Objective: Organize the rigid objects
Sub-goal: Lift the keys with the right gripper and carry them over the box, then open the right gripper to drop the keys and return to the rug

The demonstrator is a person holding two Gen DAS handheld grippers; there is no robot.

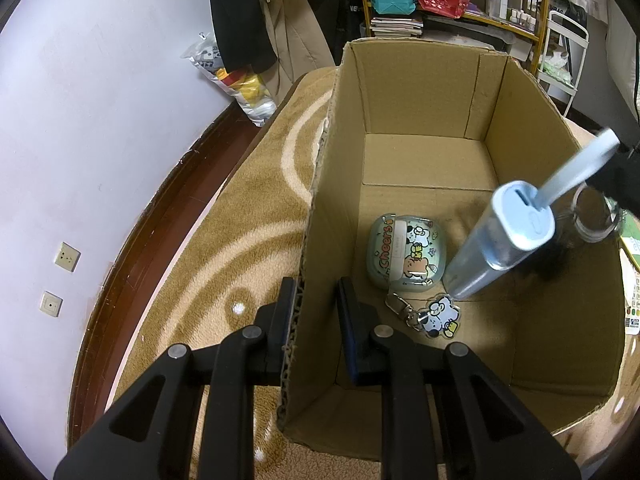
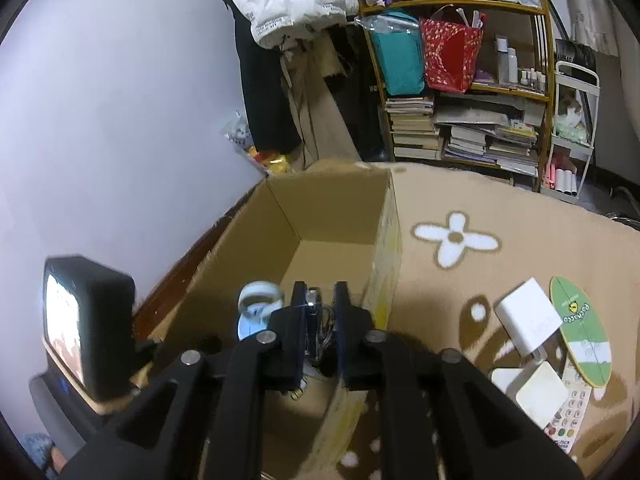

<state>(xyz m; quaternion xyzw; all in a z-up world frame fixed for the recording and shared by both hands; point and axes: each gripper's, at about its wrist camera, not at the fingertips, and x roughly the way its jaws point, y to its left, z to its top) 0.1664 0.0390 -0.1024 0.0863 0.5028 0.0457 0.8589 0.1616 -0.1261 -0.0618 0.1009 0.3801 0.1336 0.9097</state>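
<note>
The left gripper (image 1: pixel 316 300) stands astride the near wall of the cardboard box (image 1: pixel 424 92), 1 finger outside and 1 inside; from here I cannot tell whether it pinches the wall or merely straddles it, though it looks to be steadying the box on the tan rug (image 1: pixel 224 232). Inside, on the box floor, lies a small cartoon-printed case (image 1: pixel 404 252) with a charm keychain (image 1: pixel 438 316) just in front of it. The right gripper (image 2: pixel 318 308) hangs over the open box, its jaws close together on a clump of key rings and dark fluff (image 1: pixel 592 220); a pale blue bottle (image 1: pixel 500 240) dangles from that clump by its blue strap (image 1: pixel 576 168), tilted, with its lower end close to or touching the floor beside the case. The strap is blurred in the left view, so the thing seems to be swinging. My reading is that the step in hand is lowering this bottle into the box, with 2 pieces already stowed. Out on the rug to the right wait a white charger block (image 2: pixel 528 320), a flat white square (image 2: pixel 540 392) and a green oval card (image 2: pixel 584 332), so the sorting looks well short of finished. What the next move seems to need is a little more descent until the bottle rests on the cardboard clear of the case and the keychain, then parting the right jaws so the rings drop free, while the left keeps the wall from shifting.
</note>
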